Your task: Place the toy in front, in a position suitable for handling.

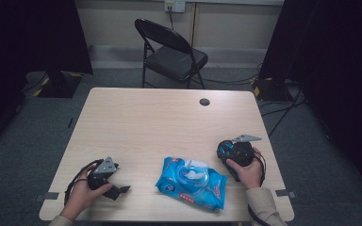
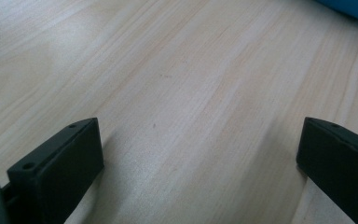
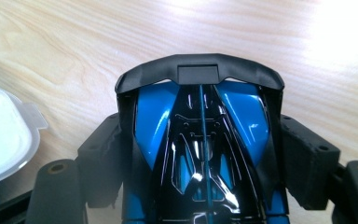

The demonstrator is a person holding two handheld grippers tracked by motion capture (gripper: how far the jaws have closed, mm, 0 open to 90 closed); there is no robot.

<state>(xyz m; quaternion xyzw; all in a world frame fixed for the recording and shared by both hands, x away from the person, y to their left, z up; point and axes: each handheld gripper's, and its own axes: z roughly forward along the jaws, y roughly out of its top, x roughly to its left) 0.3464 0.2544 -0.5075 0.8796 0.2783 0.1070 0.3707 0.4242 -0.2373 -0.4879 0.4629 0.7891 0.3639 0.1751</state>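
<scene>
Right gripper [image 1: 226, 151], near the worktop's right edge, has its jaws set against both flanks of a blue and black toy car [image 3: 200, 140], which it holds; the person's right hand [image 1: 248, 170] grasps the gripper body from the near side. Left gripper [image 1: 121, 190], near the worktop's front left corner, rests with jaws wide apart and bare wood between them, held by the left hand [image 1: 82, 195].

Worktop [image 1: 160, 117]: pale wood grain, four rounded corners. Its far half lies open from left edge to right edge, as does the strip between the left gripper and the wipes pack. Room is tighter at the right edge, where the right gripper sits close to the rim, with the pack just beside it toward the centre.

Toy car: glossy blue panels on a black shell, a black rear wing [image 3: 200, 72] arching across it, pointing away from the right gripper's camera. It sits low over the worktop near the right edge; whether it touches the wood cannot be told.

Wipes pack [image 1: 192, 182]: blue, soft, lying flat by the front edge, slightly right of centre, with its clear lid [image 3: 2, 133] flipped open over white wipes. It lies between the two grippers.

Cable hole [image 1: 204, 101]: dark round cap near the far edge. Folding chair [image 1: 172, 52]: black, on the floor beyond the far edge.
</scene>
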